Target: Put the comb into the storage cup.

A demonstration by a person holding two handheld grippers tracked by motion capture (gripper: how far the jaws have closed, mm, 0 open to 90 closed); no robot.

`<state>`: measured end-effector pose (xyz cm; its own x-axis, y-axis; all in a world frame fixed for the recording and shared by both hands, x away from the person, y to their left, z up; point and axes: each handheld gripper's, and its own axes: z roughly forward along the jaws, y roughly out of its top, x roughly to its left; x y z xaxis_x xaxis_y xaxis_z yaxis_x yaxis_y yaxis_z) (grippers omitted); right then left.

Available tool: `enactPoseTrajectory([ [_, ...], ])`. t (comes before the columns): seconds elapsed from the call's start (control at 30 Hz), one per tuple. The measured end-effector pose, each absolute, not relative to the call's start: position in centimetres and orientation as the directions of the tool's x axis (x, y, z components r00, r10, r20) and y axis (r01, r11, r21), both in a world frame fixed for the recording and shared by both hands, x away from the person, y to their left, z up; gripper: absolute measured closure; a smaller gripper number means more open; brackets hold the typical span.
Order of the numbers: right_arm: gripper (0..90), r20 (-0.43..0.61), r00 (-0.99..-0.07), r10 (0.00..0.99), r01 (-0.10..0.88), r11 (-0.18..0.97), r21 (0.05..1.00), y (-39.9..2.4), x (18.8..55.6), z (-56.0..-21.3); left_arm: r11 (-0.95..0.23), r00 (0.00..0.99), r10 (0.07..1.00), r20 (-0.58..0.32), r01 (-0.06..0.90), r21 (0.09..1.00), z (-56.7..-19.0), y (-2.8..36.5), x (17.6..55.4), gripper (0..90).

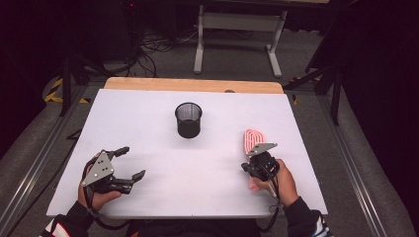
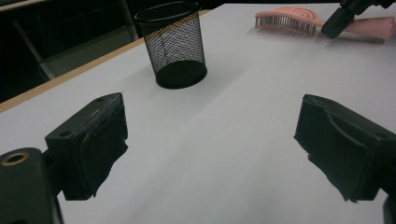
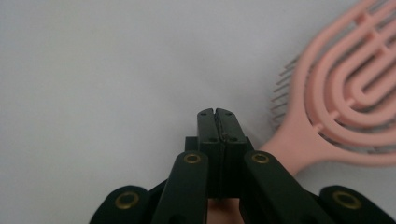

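One pink hairbrush (image 1: 253, 139), one black mesh cup (image 1: 188, 120), right gripper (image 3: 218, 114) fingers pressed together beside brush, left gripper (image 1: 131, 163) fingers spread

We see a pink hairbrush (image 3: 341, 102) that looks like smooth plastic with a slightly satin surface; its thin bristles (image 2: 285, 23) look like fine plastic too. The cup (image 2: 175, 46) is of black wire mesh, matt, with a solid dark bottom. The table (image 1: 148, 123) has a white top, smooth and matt, like laminate or paper, and along its far edge a strip of light wood (image 1: 192, 85) shows. The left gripper (image 1: 129, 162) carries a grey plate of dull metal. The right gripper (image 3: 217, 116) is of matt black plastic with small brass-coloured rivets.
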<state>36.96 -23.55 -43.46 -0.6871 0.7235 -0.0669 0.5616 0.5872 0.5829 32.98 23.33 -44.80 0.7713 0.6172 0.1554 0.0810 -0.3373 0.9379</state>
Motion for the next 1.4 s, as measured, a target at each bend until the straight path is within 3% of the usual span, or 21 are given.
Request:
enactPoseTrajectory([
  [0.57,89.7,-0.082,-0.661,0.746,0.581,0.577,0.574,-25.6,36.8,-43.6,-0.337,0.775,0.614,0.152,0.084,0.938,-44.9,23.4,33.0,10.0],
  [0.77,81.7,-0.065,-0.669,0.741,0.57,0.566,0.596,-26.0,36.4,-42.6,-0.338,0.776,0.612,0.154,0.081,0.938,-44.8,23.4,33.0,9.9],
  [0.93,66.0,-0.111,-0.672,0.732,0.528,0.578,0.623,-25.8,35.8,-40.6,-0.335,0.777,0.612,0.149,0.083,0.939,-44.8,23.4,32.9,9.8],
  [1.03,55.1,-0.122,-0.664,0.738,0.547,0.591,0.593,-25.9,36.4,-40.3,-0.34,0.775,0.612,0.157,0.078,0.937,-44.8,23.4,33.0,9.6],
  [1.23,25.2,-0.157,-0.623,0.766,0.615,0.604,0.507,-25.3,37.8,-41.4,-0.341,0.778,0.609,0.155,0.08,0.937,-44.8,23.4,33.0,9.5],
  [1.4,13.9,-0.133,-0.606,0.784,0.659,0.589,0.468,-25.4,38.9,-42.1,-0.346,0.779,0.607,0.157,0.082,0.935,-44.9,23.3,33.1,9.4],
])
